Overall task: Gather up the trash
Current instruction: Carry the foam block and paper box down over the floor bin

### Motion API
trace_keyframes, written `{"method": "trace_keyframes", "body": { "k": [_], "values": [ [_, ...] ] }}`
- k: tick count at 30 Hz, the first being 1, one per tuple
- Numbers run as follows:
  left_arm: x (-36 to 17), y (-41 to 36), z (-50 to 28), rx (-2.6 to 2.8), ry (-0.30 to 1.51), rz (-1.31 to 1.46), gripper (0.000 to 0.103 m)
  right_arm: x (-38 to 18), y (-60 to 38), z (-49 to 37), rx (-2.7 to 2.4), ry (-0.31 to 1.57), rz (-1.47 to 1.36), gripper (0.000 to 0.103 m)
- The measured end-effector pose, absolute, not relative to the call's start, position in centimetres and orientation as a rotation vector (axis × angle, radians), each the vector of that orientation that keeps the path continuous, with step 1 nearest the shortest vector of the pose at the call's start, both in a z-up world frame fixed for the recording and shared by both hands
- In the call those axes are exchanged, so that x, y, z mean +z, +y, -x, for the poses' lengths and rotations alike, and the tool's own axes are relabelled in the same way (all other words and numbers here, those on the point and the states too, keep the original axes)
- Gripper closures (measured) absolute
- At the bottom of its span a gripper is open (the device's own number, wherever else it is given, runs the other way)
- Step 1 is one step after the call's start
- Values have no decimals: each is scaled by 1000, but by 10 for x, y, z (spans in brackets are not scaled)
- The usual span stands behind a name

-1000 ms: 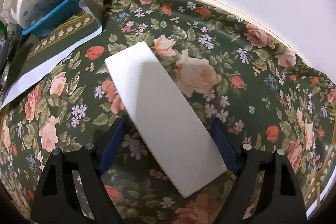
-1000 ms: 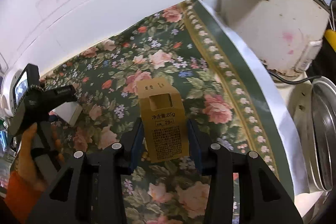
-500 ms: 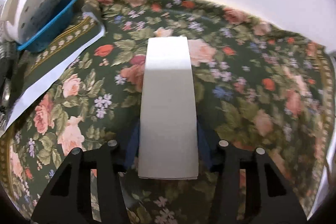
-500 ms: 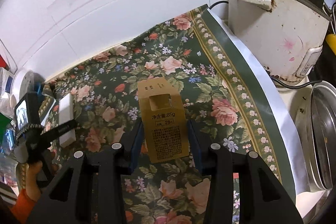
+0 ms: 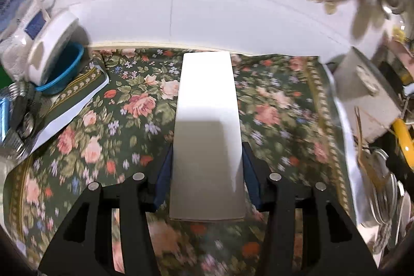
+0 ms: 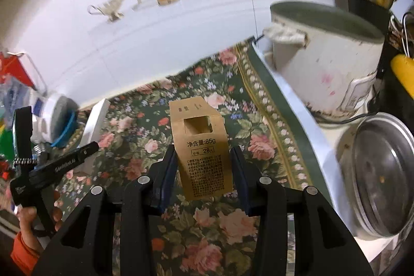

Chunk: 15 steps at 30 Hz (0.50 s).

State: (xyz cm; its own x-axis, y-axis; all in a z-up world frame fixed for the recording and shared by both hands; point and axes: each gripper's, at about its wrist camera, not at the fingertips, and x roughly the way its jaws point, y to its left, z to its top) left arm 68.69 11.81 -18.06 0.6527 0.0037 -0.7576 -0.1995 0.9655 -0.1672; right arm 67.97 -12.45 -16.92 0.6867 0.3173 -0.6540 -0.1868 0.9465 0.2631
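Note:
A long flat white box (image 5: pixel 208 131) sticks forward out of my left gripper (image 5: pixel 207 172), whose blue pads press on its two long sides; it hangs above the floral tablecloth (image 5: pixel 129 120). My right gripper (image 6: pixel 204 172) is shut on a small brown paper carton (image 6: pixel 200 146) with a cut-out window and printed text, also lifted off the cloth. In the right wrist view the white box (image 6: pixel 94 120) and the left gripper (image 6: pixel 59 164) show at the left, held by a hand in an orange sleeve (image 6: pixel 26 245).
A white perforated lid in a blue basket (image 5: pixel 62 69) stands at the back left by the tiled wall. A white rice cooker (image 6: pixel 323 69) and a steel pot with a glass lid (image 6: pixel 380 193) stand off the cloth's right edge. Utensils hang on the wall.
The left gripper closed on the white box, straightened it and lifted it off the cloth. The right gripper rose a little with the brown carton still held.

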Motion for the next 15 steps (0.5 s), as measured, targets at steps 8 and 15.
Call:
{"method": "trace_keyframes", "body": {
  "k": [8,15],
  "values": [
    [-150,95,-590,112,805,276,53,-130,-150,-627,398,676,-122,65],
    [-132,88,-520,99,786,215,53,-112,-152,-579,455,644,-93,65]
  ]
}}
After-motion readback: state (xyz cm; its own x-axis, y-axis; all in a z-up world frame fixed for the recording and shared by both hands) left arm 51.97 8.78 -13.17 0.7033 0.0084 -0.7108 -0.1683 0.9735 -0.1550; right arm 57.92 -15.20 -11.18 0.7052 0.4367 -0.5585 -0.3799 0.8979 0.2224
